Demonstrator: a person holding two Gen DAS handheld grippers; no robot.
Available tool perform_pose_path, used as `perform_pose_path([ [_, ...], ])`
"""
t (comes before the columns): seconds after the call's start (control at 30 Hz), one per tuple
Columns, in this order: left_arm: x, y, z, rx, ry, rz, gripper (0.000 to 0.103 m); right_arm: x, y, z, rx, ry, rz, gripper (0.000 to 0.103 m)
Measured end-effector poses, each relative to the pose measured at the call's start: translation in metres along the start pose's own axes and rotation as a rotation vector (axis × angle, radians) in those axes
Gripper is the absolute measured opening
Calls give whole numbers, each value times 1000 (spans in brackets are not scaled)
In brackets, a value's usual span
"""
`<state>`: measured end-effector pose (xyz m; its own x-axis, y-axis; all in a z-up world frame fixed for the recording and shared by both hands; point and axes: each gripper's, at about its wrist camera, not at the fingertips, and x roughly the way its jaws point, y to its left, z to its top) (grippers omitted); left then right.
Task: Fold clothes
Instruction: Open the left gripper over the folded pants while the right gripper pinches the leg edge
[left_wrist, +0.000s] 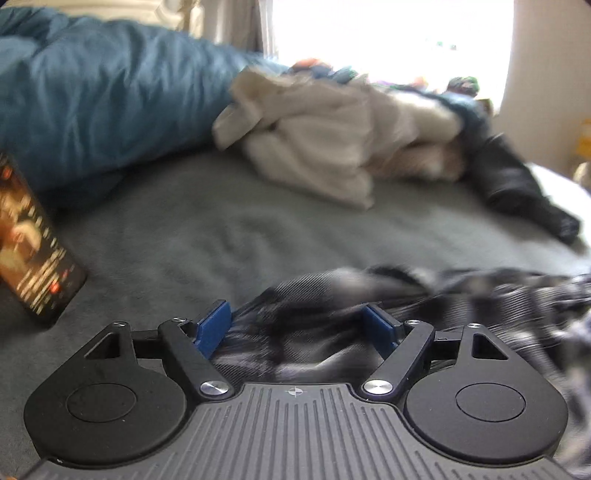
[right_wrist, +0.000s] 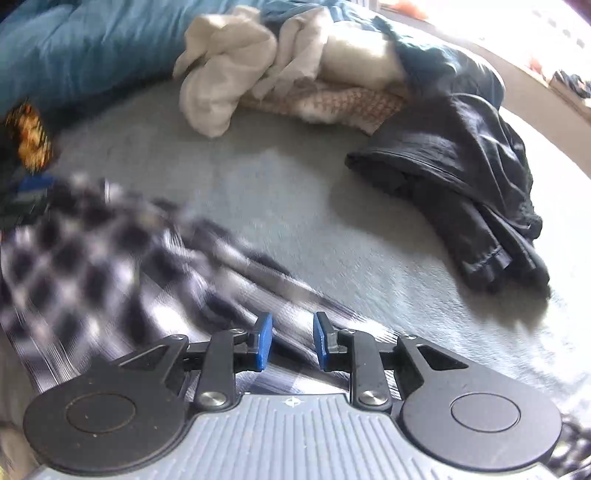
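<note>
A black-and-white plaid garment (left_wrist: 480, 291) lies crumpled on the grey-green bed sheet (left_wrist: 177, 236), blurred by motion. My left gripper (left_wrist: 295, 314) is wide open, and the plaid cloth runs between its blue pads (left_wrist: 212, 328) without being pinched. In the right wrist view the same plaid garment (right_wrist: 92, 251) spreads to the left and passes under my right gripper (right_wrist: 291, 321). Its blue pads (right_wrist: 263, 341) stand a finger-width apart, with the cloth showing in the gap.
A pile of cream clothes (left_wrist: 314, 147) (right_wrist: 221, 74) sits at the back on a patterned cloth (right_wrist: 343, 103). Black trousers (right_wrist: 461, 166) lie at the right. A blue duvet (left_wrist: 92, 92) bulges at the back left. A lit phone (left_wrist: 29, 240) stands at the left.
</note>
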<state>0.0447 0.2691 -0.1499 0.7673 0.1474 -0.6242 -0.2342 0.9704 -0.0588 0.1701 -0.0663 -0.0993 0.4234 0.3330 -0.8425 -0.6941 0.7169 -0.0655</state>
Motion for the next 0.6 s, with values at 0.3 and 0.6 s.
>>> perform_pose_path([
  [0.3, 13, 18, -3, -97, 69, 17, 86, 24, 19, 1, -260, -13, 38, 26],
  [0.6, 15, 13, -5, -73, 67, 63, 90, 48, 35, 6, -332, -38, 111, 15],
])
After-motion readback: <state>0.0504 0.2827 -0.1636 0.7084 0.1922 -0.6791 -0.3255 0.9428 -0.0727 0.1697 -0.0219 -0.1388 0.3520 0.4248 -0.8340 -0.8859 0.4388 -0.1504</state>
